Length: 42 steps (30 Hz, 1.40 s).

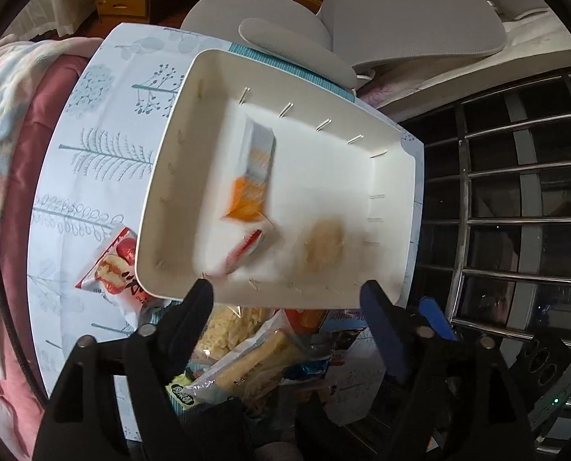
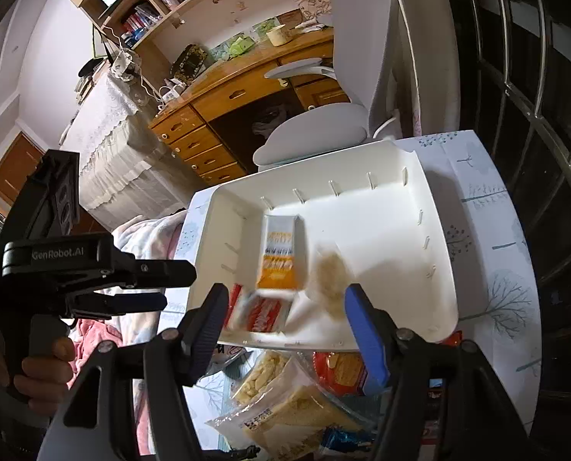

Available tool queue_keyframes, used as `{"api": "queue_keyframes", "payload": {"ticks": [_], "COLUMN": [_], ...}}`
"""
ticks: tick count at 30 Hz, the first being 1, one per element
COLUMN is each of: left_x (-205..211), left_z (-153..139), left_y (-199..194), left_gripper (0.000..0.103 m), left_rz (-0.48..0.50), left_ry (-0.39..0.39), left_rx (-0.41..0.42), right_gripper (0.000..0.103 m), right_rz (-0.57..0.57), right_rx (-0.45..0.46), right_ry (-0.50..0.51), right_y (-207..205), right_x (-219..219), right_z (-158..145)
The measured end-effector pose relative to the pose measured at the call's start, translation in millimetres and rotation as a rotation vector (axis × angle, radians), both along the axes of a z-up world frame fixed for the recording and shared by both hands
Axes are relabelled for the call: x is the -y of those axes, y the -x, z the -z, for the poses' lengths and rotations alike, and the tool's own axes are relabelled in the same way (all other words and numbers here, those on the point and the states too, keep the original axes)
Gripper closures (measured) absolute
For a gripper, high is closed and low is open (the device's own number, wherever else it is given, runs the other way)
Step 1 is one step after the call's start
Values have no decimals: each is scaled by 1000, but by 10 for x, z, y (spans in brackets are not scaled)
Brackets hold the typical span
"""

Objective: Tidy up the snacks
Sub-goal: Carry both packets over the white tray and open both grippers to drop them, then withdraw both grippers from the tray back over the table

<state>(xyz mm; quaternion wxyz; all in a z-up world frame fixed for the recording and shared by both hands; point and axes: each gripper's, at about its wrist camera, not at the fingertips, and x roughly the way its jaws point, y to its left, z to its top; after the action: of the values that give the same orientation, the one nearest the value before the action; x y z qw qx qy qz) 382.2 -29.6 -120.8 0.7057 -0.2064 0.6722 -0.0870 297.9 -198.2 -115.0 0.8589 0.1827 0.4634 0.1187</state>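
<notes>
Three snack items sit in the white rectangular plastic bin (image 1: 170, 176) on the tree-print tablecloth (image 1: 93, 161): orange-and-silver flat packet (image 1: 253, 176), long axis running toward the bin's far wall; red-and-white wrapped bar (image 1: 245, 249); pale round cookie (image 1: 324, 247). Bar and cookie are motion-blurred, labels unreadable. Left gripper (image 1: 287, 292) and right gripper (image 2: 281, 299) jaws spread wide, nothing between. Loose snack bags (image 2: 285, 395) near the bin's near edge, partly hidden behind the fingers.

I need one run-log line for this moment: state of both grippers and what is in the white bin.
left gripper: open, empty | right gripper: open, empty | white bin: orange packet, red packet, tan snack | more snacks on table
</notes>
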Motion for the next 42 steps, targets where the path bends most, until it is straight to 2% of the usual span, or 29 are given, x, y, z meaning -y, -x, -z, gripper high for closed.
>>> {"api": "queue_keyframes", "payload": {"ticks": [13,23,31,38,42], "left_x": [-12,64,56,11,-49], "left_z": [-182,-247,-220,-281,-294], "left_y": [512,1230,1810,2061,2106], "left_gripper": [22,23,23,23,23], "left_rz": [-73,-174,-232,-216,-203], "left_ry": [-61,-75,-85,-114,-102], "left_rx": [23,45,41,72,86], "right_gripper": [36,36,36,35,35], "right_rz": [-87,-178,-225,-225,-211], "right_rx": [20,19,-31,-75,-100], "right_ry": [-60,-85,-100,-115,-107], "right_y": [307,703,951,1104,1167], "right_x": [178,326,351,317,261], "right_z": [-74,-50,122,239,280]}}
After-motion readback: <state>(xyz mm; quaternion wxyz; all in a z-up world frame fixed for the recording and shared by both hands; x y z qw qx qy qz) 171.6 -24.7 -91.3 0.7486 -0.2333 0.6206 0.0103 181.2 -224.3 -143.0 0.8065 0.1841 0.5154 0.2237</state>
